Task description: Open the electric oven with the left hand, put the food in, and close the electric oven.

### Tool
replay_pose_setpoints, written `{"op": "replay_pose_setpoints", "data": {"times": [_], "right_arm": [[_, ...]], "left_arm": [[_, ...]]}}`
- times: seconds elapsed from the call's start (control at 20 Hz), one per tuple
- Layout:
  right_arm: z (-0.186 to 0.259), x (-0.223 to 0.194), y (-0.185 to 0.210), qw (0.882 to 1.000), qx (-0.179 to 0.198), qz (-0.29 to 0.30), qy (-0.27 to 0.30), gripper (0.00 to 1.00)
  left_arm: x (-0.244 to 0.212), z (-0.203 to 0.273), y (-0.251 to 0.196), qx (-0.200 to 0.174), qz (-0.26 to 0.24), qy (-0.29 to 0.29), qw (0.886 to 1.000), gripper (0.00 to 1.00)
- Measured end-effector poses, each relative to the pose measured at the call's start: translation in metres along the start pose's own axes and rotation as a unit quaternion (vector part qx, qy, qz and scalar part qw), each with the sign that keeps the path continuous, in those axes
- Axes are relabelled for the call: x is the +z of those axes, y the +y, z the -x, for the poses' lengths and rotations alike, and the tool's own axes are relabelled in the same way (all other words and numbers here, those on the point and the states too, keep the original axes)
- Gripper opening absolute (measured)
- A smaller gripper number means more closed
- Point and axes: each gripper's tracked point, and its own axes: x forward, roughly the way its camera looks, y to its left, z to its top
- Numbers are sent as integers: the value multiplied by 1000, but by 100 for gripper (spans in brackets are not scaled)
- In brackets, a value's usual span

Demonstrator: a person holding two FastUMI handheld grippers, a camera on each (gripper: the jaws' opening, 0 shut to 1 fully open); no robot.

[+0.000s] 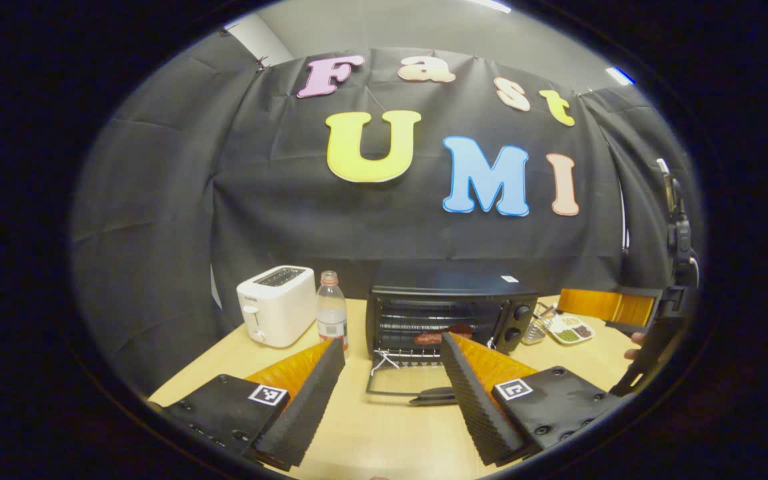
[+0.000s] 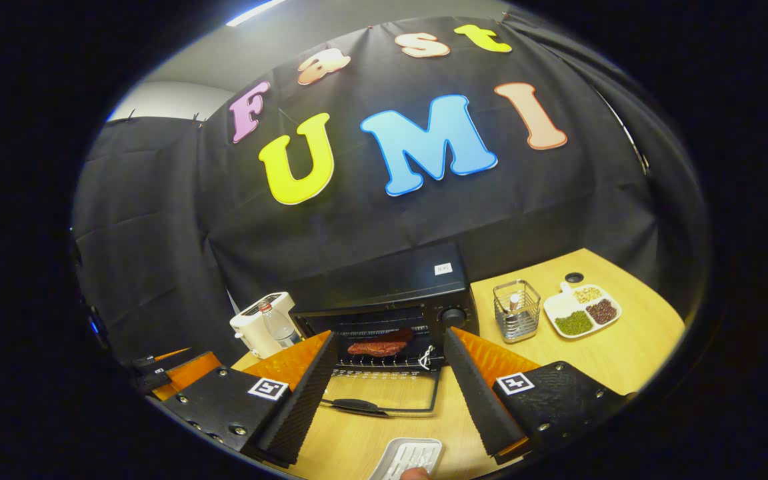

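Both the left gripper [image 1: 391, 373] and the right gripper [image 2: 387, 383] hang spread wide and empty above the pale wooden bench [image 2: 624, 347]. Beyond them, the black electric oven [image 2: 391, 287] stands with its door [image 2: 384, 393] folded down, reddish-brown meat [image 2: 379, 347] on its rack.

From my right gripper view, the oven [image 2: 391, 293] sits at twelve o'clock with its door [image 2: 384, 393] dropped toward me and the food [image 2: 379, 347] on its rack, toaster [image 2: 257, 327] and bottle [image 2: 276, 328] at ten, holder [image 2: 516, 310] and dish [image 2: 581, 310] at two.
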Motion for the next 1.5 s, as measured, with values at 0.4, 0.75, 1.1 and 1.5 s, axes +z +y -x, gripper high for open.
{"op": "replay_pose_setpoints", "data": {"times": [0.4,0.75,1.1,1.5], "right_arm": [[47,7,-35,998,-41,47,-17,98],[76,3,-67,995,-91,40,-11,98],[99,-8,-92,989,-142,36,0,98],[107,-11,-100,985,-170,38,8,98]], "left_arm": [[-67,-22,-40,-44,-5,81,996,98],[-130,-50,-56,-55,-2,159,986,100],[-178,-67,-69,-74,-13,224,972,99],[-207,-94,-78,-74,-21,262,962,100]]}}
